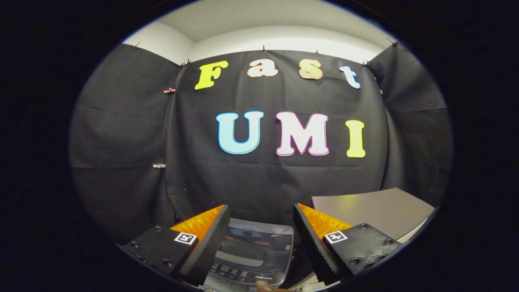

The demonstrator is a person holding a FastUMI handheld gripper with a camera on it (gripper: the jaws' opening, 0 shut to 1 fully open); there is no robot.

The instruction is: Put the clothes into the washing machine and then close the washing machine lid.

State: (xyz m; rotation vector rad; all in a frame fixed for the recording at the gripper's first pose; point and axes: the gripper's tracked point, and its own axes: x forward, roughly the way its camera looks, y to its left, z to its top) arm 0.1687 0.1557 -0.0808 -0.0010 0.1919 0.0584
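- I am holding the gripper (261, 227) high in the booth, its two fingers spread wide apart and closing on nothing.
- Each finger (211, 239) is showing a black ridged pad on its inner face, an orange panel above it and a small square marker on its black base.
- The washing machine (253, 253) is sitting below and between the fingers, seen from above against the black cloth wall (251, 182).
- Its glass lid (255, 241) is lying shut and is reflecting the booth, and the control panel (239, 273) is running along the near edge.
- A fingertip of a person's hand (265, 287) is peeking in just in front of the panel.
- A grey table (377, 209) is standing beside the machine, beyond the right-hand finger.
- I cannot make out any clothes from here.
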